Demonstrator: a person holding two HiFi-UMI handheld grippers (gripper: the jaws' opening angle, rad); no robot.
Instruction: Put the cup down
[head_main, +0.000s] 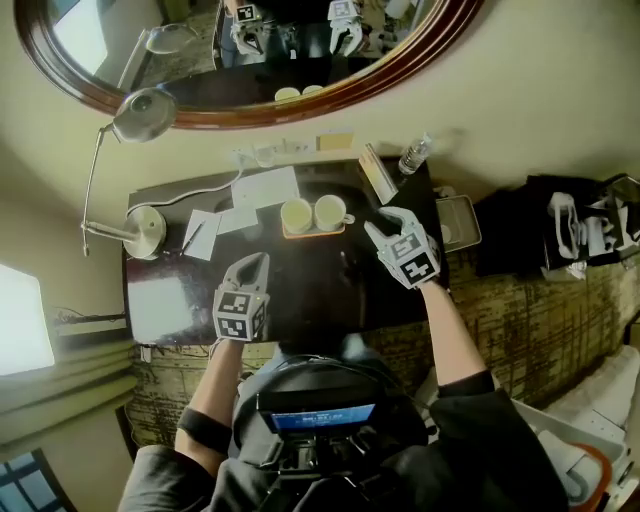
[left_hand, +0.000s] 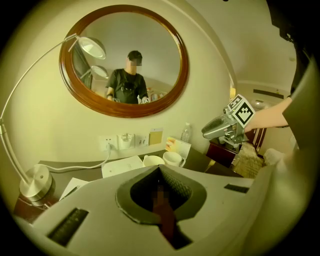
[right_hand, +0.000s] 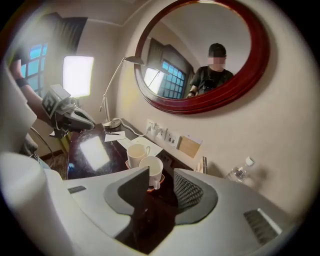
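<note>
Plainly, the two white cups stand side by side on a small orange tray (head_main: 312, 233) near the back of the dark tabletop (head_main: 330, 290): the left cup (head_main: 296, 215) and the right cup (head_main: 329, 212) are just beside each other, both upright, and the right cup's handle points to the right. Neither gripper touches them. The right gripper (head_main: 385, 222) hangs over the tabletop to the right of the tray, apart from the cups, with its tips turned toward them; in its own view the jaws stand a narrow way apart with nothing between the pads, and the two cups show beyond the gap. The left gripper (head_main: 252, 262) is over the front left part of the tabletop, well apart from the tray, and in its own view the jaws are pressed together and empty. Behind the tray a white sheet of paper (head_main: 265, 187) lies flat, and a notepad (head_main: 203, 233) with a pen on it lies to the left of that. A desk lamp (head_main: 145, 228) stands at the tabletop's left end, its long thin arm arching up to a round head. A clear water bottle (head_main: 414, 155) stands at the back right corner. An oval mirror (head_main: 300, 100) in a dark wooden frame hangs on the wall above and reflects the person holding both grippers.
</note>
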